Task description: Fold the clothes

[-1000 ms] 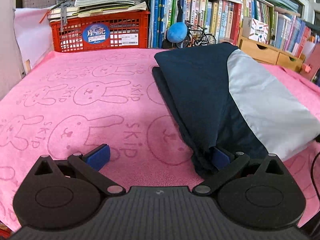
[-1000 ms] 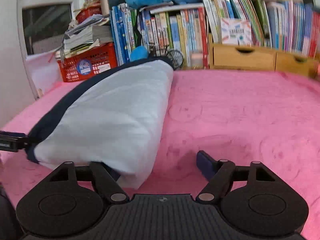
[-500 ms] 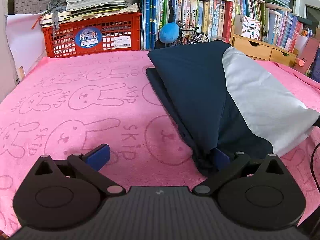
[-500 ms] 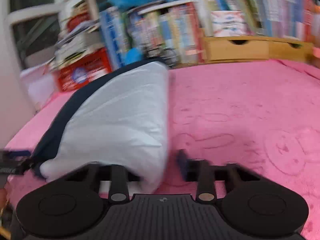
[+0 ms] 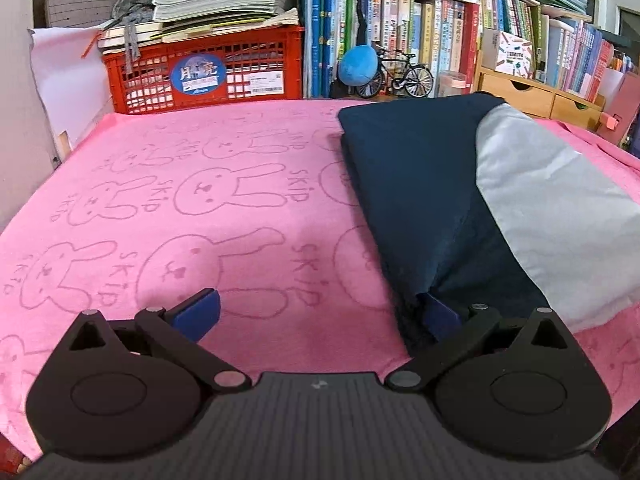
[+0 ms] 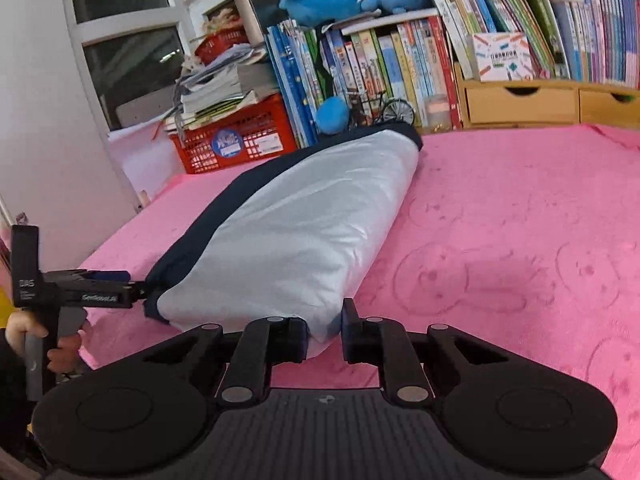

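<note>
Right gripper (image 6: 324, 330): jaws drawn in tight on the near grey corner of the folded garment (image 6: 296, 236), cloth pinched between the pads. Left gripper (image 5: 316, 314): jaws wide apart, one blue pad bare over the towel, the other tucked against the garment's near navy corner (image 5: 416, 312) without clamping it. Garment: two-tone, navy and pale grey, thin woven cloth, smooth and matt, folded into a long flat bundle running ahead of both sets of jaws. Judged light, limp and slightly slippery; layers likely to slide apart unless both near corners are held at the fold edge, all layers together. Beneath the jaws: pink towel (image 5: 168, 200), plush nap, embossed rabbits, likely grippy against the cloth. Beyond the garment: red plastic crate (image 5: 204, 72), latticed and rigid, stacked with papers; upright books (image 6: 400, 64); wooden drawers (image 6: 520, 104).
</note>
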Motion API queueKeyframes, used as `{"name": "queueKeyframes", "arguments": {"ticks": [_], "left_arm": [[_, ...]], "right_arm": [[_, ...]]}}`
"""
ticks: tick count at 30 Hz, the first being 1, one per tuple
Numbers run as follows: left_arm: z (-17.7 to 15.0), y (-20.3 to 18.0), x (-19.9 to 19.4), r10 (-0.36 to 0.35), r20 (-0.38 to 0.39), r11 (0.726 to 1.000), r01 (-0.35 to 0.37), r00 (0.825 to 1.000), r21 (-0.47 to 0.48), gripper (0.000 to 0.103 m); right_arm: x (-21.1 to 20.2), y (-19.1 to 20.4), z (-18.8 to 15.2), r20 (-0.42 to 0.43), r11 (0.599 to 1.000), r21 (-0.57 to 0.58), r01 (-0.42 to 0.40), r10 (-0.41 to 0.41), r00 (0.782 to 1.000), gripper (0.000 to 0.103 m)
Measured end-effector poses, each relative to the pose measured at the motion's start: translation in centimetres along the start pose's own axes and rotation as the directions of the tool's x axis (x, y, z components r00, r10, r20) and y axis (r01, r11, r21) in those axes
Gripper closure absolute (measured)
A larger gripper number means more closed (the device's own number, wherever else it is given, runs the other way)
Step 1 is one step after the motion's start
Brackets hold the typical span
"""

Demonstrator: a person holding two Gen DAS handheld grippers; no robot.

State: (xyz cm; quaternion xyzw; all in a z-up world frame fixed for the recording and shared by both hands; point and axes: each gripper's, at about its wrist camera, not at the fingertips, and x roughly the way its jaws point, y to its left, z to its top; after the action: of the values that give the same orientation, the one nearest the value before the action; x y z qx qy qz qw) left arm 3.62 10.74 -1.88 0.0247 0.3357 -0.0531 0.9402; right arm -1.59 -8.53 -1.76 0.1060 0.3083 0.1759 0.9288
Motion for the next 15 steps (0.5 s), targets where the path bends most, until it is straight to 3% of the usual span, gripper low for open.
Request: {"name": "queueKeyframes", "arguments": {"ticks": [6, 10, 13, 15], "left_arm": [[-0.6, 1.1, -0.7, -0.005, -0.012, 1.000, 0.005, 1.000, -0.003, 0.000], [-0.6, 1.4, -1.0, -0.012, -0.018, 1.000, 0.012, 1.000, -0.011, 0.000], [-0.5, 1.1, -0.9, -0.003, -0.019, 1.000, 0.003, 1.000, 0.012, 0.000], [-0.5, 1.1, -0.8, -0.001, -0.019, 1.000, 0.001, 1.000, 0.014, 0.000]], "right_arm": [[-1.5, 0.1, -2.7, -0.092, 0.997, 0.019, -0.079, 0.081, 0.992, 0.085], [-2.5, -1.8, -3.7, -0.166, 0.981, 0.047, -0.190, 0.195, 0.967, 0.084], [-4.7, -2.5, -2.5, -0.106, 0.982, -0.023, -0.188, 0.185, 0.977, 0.072], [-5.1, -2.9, -1.1, -0.023, 0.988, -0.040, -0.151, 0.150, 0.988, 0.070]]}}
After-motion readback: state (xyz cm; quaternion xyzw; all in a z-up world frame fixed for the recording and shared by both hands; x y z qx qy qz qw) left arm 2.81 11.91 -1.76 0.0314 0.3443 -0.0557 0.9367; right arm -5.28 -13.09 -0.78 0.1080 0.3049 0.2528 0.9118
